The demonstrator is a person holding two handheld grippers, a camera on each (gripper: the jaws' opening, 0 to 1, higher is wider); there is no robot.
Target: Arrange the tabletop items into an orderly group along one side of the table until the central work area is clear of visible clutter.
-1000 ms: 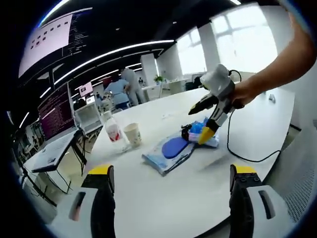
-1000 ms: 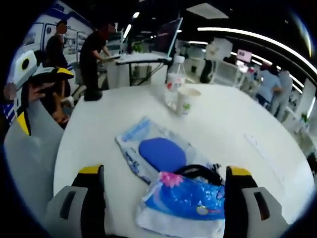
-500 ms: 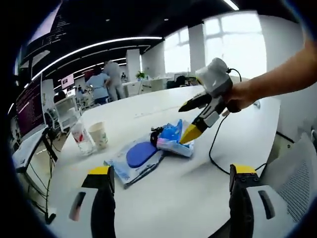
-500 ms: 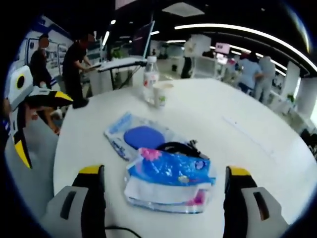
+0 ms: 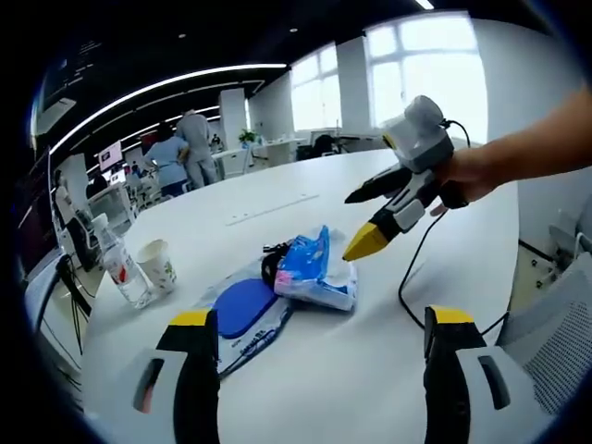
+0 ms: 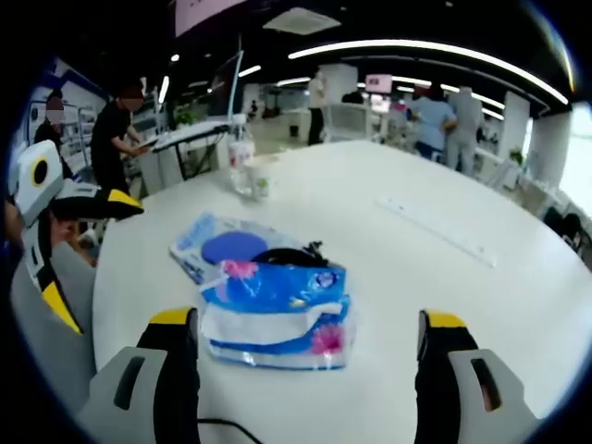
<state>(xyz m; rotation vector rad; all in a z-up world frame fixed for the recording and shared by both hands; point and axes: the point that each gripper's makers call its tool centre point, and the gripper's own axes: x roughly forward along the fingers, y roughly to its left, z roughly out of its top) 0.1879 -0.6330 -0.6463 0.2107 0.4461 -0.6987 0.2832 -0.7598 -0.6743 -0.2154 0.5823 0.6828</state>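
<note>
table: the white table (image 6: pixel 444 277) has a small pile near its middle, so the middle is not tidy yet.
tissue pack: the blue tissue pack (image 6: pixel 276 314) lies flat, partly on the black cable (image 6: pixel 287 256) and just beside the blue pouch (image 6: pixel 217 250).
bottle and cup: the bottle (image 5: pixel 116 270) and paper cup (image 5: pixel 157 265) stand together near one edge, like the start of a neat row.
right gripper: the right gripper (image 6: pixel 298 370) has its jaws spread wide, empty, with the pack just ahead between them, maybe ready to grab it.
left gripper: the left gripper (image 5: pixel 314 370) is spread too, holds nothing, and waits back from the pile.
</note>
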